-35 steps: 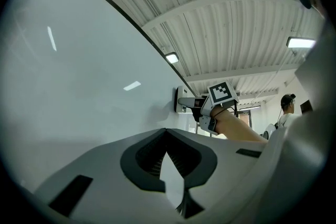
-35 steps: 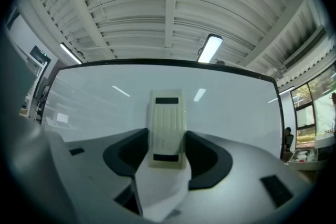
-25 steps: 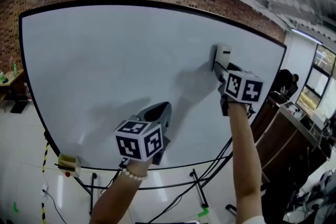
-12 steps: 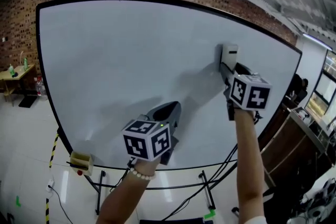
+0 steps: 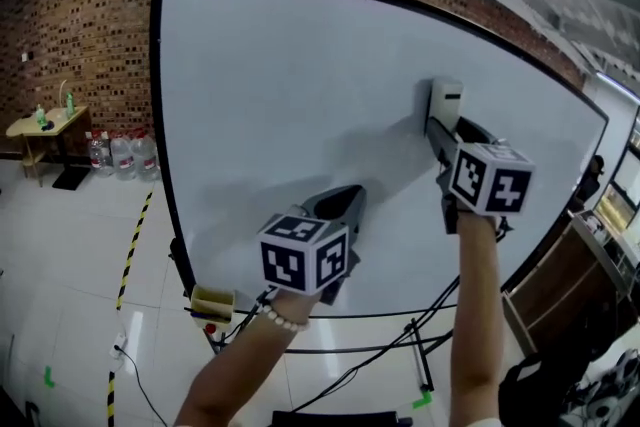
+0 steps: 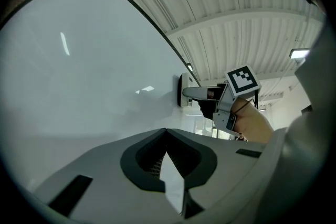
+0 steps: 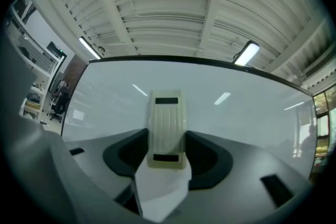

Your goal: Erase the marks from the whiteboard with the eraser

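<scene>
A large whiteboard on a stand fills the head view; I see no marks on it. A cream ribbed eraser is pressed flat against the board's right part, with my right gripper shut on it. In the right gripper view the eraser sits between the jaws against the whiteboard. My left gripper hovers lower, near the board's bottom middle, shut with nothing in it. In the left gripper view its closed jaws point along the whiteboard, and the eraser shows at the far end with the right gripper.
A brick wall stands behind the board. At the left are a small table and water bottles. A small yellow box hangs at the board's lower left corner. Cables and stand legs run below. Yellow-black tape marks the floor.
The head view has swung so the board sits further right and more floor shows at left. Both grippers hold nearly the same places on the board; the eraser stays pressed on it.
</scene>
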Demonstrator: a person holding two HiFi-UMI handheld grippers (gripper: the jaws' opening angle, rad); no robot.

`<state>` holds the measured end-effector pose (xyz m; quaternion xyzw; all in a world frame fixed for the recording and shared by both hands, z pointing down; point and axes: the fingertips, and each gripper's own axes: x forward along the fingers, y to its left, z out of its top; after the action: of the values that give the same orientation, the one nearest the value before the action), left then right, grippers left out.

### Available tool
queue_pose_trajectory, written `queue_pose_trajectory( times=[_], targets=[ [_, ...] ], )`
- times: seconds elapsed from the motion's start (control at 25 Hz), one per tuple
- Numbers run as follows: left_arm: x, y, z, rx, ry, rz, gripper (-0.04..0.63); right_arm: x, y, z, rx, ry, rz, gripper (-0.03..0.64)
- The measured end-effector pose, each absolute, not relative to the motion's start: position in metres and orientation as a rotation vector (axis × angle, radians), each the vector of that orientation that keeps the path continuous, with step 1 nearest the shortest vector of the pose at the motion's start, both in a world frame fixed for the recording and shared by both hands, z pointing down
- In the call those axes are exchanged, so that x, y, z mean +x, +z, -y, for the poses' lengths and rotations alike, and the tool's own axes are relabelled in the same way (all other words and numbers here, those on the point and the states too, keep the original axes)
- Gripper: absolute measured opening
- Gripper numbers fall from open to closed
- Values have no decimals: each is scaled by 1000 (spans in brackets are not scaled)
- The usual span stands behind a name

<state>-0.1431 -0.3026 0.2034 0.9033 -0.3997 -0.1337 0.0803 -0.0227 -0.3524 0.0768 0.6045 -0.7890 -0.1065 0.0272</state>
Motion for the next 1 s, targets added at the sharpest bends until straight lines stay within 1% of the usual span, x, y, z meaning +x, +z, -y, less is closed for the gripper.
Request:
queue_pose_trajectory(
  times=[0.24, 0.52, 0.64, 0.72, 1.0],
  targets=[
    [-230, 207, 285, 2690, -400, 1221, 0, -134, 83, 338, 1791, -345, 2460, 247],
    [-325, 218, 273, 2649, -392, 1246, 0, -239, 91, 331, 1821, -314, 2451, 247],
    [-356, 225, 264, 2646, -384, 1255, 0, -271, 91, 326, 1897, -303, 2455, 245],
    [-374, 228, 261, 2642, -383, 1263, 0, -291, 95, 325, 1867, -300, 2484, 245],
    [-416, 229, 260, 2585, -436, 1293, 0, -335, 101, 319, 1793, -471, 2352, 246]
  ],
)
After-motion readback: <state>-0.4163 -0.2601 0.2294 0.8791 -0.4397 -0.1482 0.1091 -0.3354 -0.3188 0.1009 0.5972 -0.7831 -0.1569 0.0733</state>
